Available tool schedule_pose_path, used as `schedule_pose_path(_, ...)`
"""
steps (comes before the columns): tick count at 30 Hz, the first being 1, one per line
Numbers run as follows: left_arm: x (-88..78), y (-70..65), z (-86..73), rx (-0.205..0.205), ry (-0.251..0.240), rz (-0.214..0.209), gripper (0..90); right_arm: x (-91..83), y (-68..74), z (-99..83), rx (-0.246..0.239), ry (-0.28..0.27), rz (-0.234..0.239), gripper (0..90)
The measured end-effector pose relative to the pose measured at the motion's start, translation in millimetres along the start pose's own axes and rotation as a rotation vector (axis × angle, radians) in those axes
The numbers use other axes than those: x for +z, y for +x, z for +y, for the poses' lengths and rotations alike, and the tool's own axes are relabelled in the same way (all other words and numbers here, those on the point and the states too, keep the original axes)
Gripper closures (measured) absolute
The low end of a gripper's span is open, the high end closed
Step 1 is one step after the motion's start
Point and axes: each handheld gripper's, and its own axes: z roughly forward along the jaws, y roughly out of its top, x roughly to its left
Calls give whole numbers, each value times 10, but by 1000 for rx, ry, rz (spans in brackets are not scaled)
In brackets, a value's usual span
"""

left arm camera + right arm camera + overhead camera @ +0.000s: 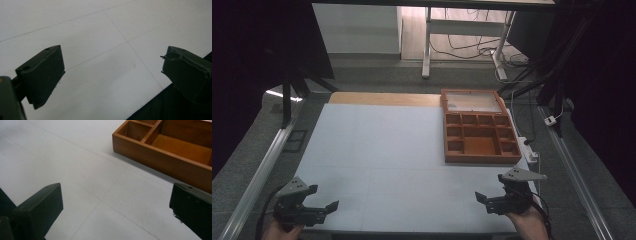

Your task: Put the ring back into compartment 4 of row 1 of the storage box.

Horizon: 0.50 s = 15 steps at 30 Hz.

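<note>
Wood, reddish-brown and stiff, makes up the box on the right of the white counter, toward its far side. It is split into compartments, small ones along the far, left and right sides around a larger middle one, all seemingly empty. A hinged lid with a pale panel lies open beyond it.

The left claw hovers over the near left corner of the counter, jaws spread wide with nothing between them; its own view shows bare white surface. The right claw hovers near the right edge, just short of the box, jaws likewise apart and empty. In the right gripper view the box's near wall sits ahead of the jaws.

The box looks rigid and moderately heavy for a claw, with smooth sides that could slip. A thin wall or divider seems the best purchase, pinched from above. The lid likely swings freely and its panel may be fragile, so take it by the frame.
</note>
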Motion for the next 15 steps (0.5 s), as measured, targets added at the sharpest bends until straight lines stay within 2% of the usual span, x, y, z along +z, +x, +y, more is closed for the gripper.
schedule_pose_path(8, 0, 0, 0, 0, 0, 1, 40, -101, -17, -165, 20, 4, -28, 0)
schedule_pose_path(15, -2, -3, -1, 0, 1, 4, 40, -154, -20, -295, 31, 29, -45, 0)
